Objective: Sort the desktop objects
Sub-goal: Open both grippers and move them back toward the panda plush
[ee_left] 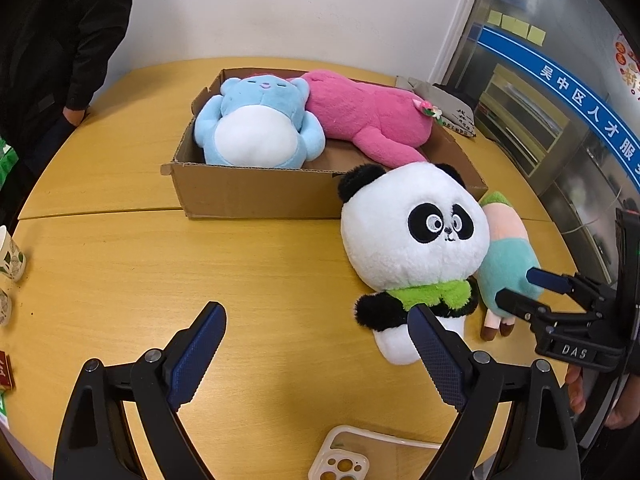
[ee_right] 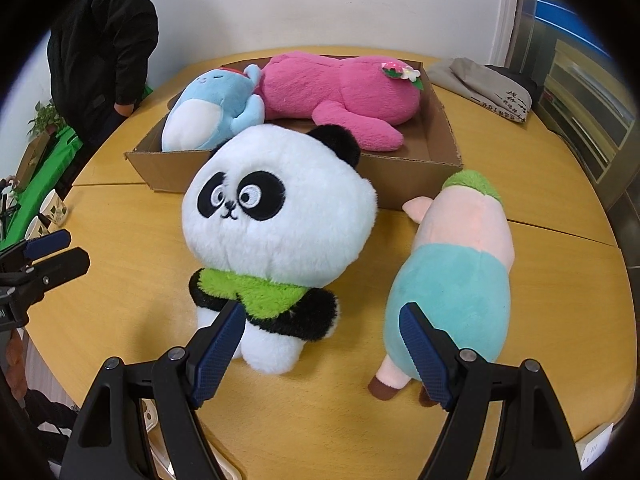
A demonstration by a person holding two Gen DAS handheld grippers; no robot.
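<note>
Panda plush point(ee_right: 276, 216) sitting upright on the round wooden table point(ee_left: 120, 264), right in front of the cardboard box point(ee_left: 248, 192) holding a blue bear plush point(ee_left: 256, 124) and pink plush point(ee_left: 368, 116). Pastel alpaca plush point(ee_right: 456, 276) lying just beside the panda. Left gripper point(ee_left: 316, 320) and right gripper point(ee_right: 322, 320) both spread wide, gripping nothing.

Round wooden table in a white-walled room corner

You face a plain white wall point(ee_left: 304, 4) behind a tan wooden table point(ee_left: 120, 264), whose top shows a seam point(ee_left: 100, 213) across it. To your right stands a metal-framed glass partition point(ee_left: 532, 92) with a blue band point(ee_left: 560, 80) of white characters and yellow notes point(ee_left: 516, 26) stuck above it. The light is even and soft, with no hard shadows.
</note>
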